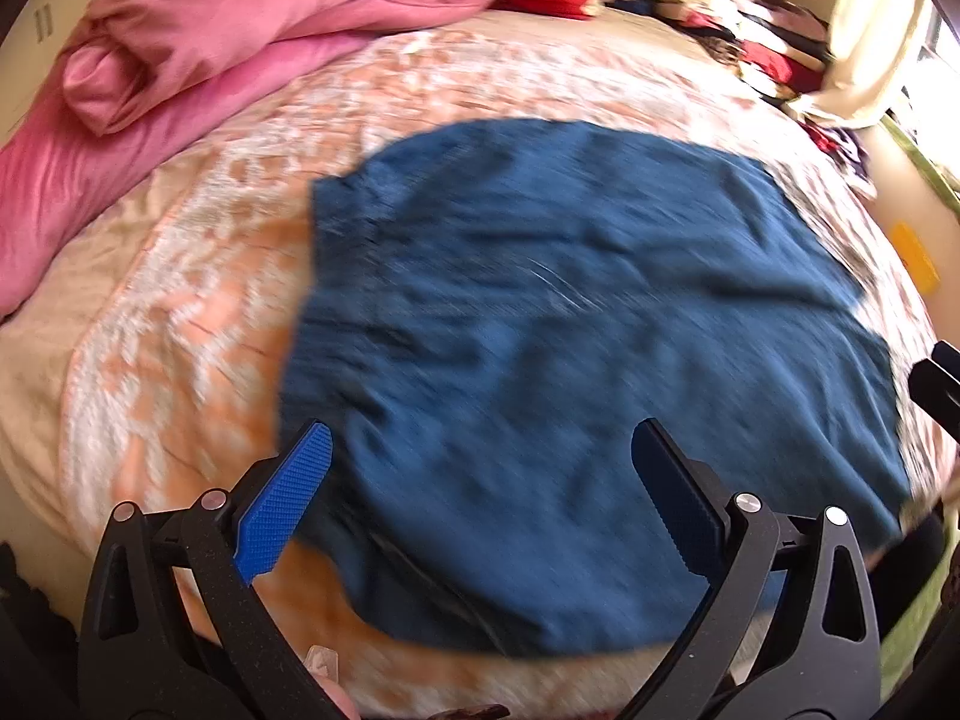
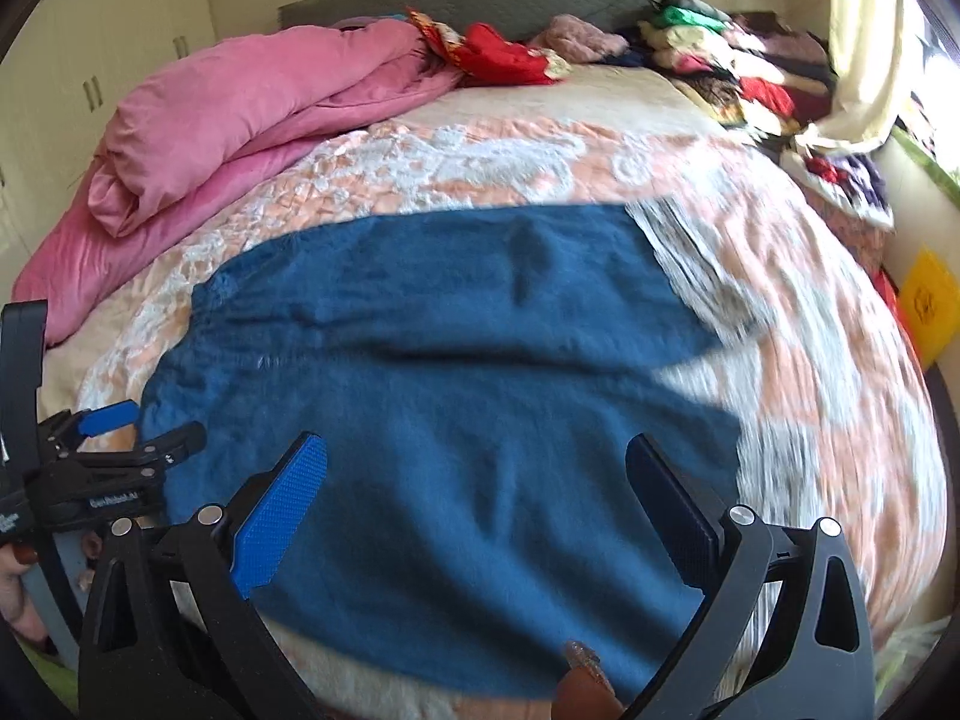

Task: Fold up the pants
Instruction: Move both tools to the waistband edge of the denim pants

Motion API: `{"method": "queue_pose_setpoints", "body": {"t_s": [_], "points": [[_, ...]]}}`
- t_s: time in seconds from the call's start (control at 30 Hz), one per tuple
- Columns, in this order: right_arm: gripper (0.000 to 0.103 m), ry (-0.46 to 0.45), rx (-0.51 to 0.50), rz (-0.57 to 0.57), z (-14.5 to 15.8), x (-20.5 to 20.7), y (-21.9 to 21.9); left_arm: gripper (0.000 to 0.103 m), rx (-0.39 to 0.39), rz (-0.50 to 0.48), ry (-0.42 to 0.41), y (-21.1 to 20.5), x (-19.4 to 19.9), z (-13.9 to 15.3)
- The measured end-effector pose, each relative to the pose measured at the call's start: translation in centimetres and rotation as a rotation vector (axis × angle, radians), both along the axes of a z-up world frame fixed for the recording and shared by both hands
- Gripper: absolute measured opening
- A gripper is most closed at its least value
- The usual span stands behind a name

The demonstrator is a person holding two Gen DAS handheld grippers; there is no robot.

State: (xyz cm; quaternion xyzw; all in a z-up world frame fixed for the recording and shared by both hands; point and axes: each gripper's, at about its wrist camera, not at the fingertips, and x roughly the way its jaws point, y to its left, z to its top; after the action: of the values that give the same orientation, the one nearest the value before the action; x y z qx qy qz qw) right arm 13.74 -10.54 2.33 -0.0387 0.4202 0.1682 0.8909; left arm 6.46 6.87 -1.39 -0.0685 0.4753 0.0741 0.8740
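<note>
Pants, one pair, on bedspread

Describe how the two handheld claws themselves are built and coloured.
Both the left claw and the right claw have matte black frames with triangular cut-outs and silver round pivot pins. Their fingers carry blue textured pads. The left claw's body bears small white lettering, too blurred to read.

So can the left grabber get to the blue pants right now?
Probably yes: the left gripper hangs open just over the blue pants, and nothing lies between them on the bed.
</note>
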Motion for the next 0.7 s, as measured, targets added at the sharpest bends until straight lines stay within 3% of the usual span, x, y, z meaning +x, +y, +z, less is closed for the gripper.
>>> {"method": "queue_pose_setpoints", "body": {"t_s": [0.4,0.7], "points": [[0.099,0.019,-0.069,0.168,-1.6,12.0,7.3,0.094,0.064,0.097,0.006,7.6,7.1,-0.1],[0.099,0.041,-0.138,0.299,-3.5,18.4,12.8,0.094,-0.009,0.084,0.025,11.1,11.4,-1.8]]}}
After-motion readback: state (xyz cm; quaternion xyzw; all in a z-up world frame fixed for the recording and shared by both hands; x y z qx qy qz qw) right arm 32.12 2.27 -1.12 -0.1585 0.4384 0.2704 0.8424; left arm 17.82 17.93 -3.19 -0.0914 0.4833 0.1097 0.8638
